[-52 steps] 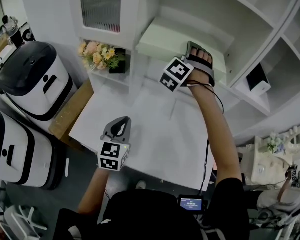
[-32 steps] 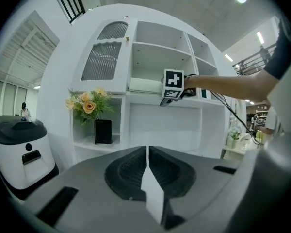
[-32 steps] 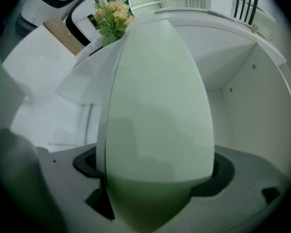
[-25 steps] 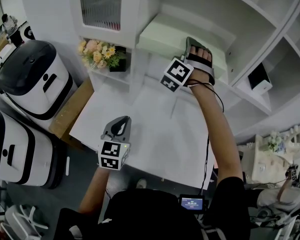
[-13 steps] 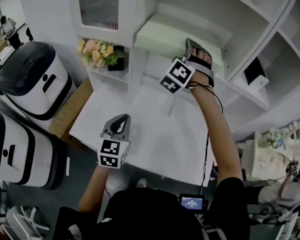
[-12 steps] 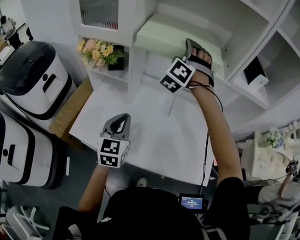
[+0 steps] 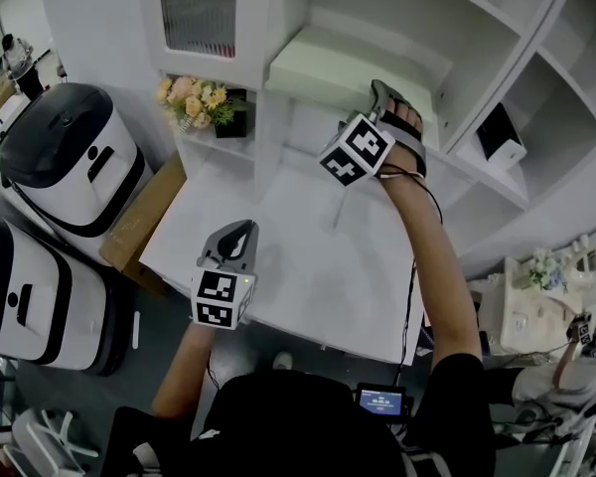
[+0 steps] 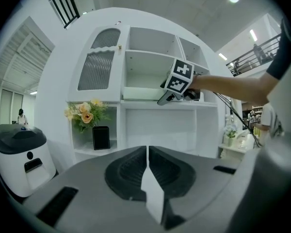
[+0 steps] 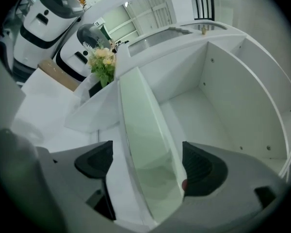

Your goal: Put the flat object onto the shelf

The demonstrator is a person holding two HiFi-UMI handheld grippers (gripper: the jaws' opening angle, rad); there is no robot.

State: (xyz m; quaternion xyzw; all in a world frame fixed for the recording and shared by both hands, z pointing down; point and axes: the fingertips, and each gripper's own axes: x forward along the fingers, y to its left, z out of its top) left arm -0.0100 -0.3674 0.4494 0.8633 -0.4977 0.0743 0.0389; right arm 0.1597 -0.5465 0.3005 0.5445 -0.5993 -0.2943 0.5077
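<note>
The flat object point(image 7: 328, 68), a pale green board, lies on the white shelf point(image 7: 447, 73) with its near end sticking out. My right gripper point(image 7: 380, 97) is at that end, open. In the right gripper view the board point(image 9: 150, 140) runs between the jaws of the gripper point(image 9: 148, 171): the right pad is against it and a white gap shows on the left side. Low over the table's front edge my left gripper point(image 7: 238, 235) is shut and holds nothing. The left gripper view shows that gripper point(image 8: 148, 161) pointing at the shelf, with the board point(image 8: 138, 93) and the right gripper point(image 8: 166, 99) up on it.
A white table point(image 7: 308, 256) stands below the shelf unit. A flower pot point(image 7: 204, 107) sits in a lower left compartment and a small box point(image 7: 497, 137) in a right one. Two white and black machines point(image 7: 65, 157) and a cardboard box point(image 7: 144, 217) stand on the left.
The right gripper has stayed at the board's near end, shifting only slightly. The left gripper has not moved. The head view has drifted a little.
</note>
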